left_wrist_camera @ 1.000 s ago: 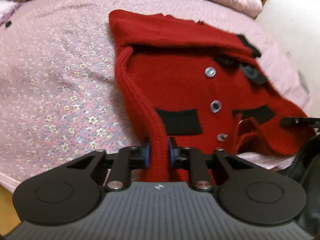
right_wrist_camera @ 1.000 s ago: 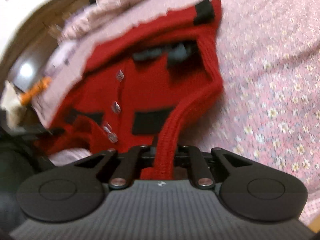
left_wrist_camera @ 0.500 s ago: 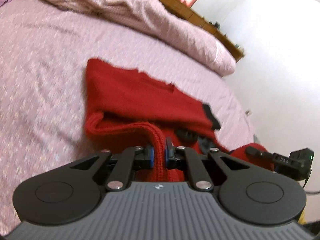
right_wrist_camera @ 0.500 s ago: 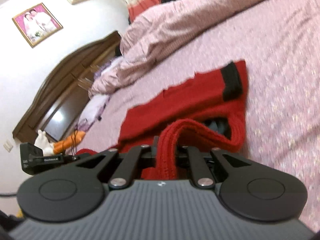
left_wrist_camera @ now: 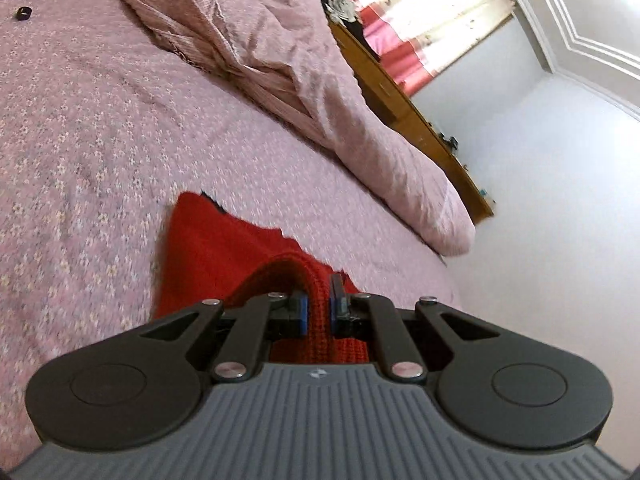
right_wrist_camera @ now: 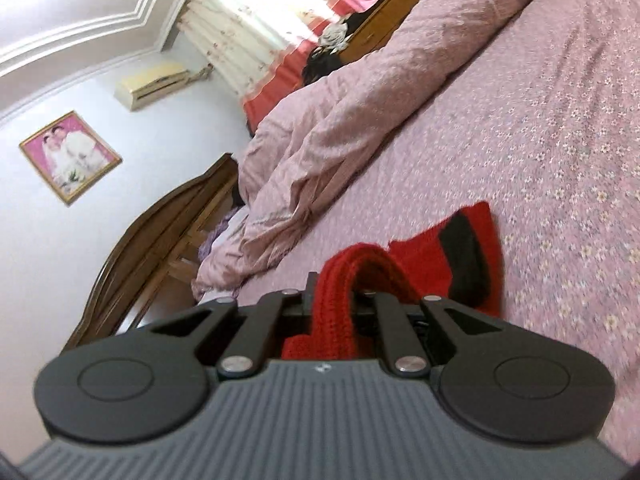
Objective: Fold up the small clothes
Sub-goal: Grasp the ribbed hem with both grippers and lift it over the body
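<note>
Pink floral bedding covers the bed (left_wrist_camera: 100, 128) where a red knit garment (left_wrist_camera: 216, 252) lies partly flat, its ribbed edge raised off the sheet at both ends. At the left gripper (left_wrist_camera: 318, 308), the jaws are pressed together on a fold of that red ribbing, which arches up from the fabric and runs back between the blue pads. At the right gripper (right_wrist_camera: 334, 300), the jaws likewise pinch a thick loop of ribbing, with a black-trimmed part of the garment (right_wrist_camera: 464, 256) lying on the sheet just beyond it. A rumpled pink quilt (left_wrist_camera: 280, 60) is heaped along the far side of the bed. Behind it stand a wooden headboard (right_wrist_camera: 160, 248), red-and-white curtains (right_wrist_camera: 280, 28), a wall air conditioner (right_wrist_camera: 154, 84) and a framed photograph (right_wrist_camera: 70, 156) on the pale wall.
</note>
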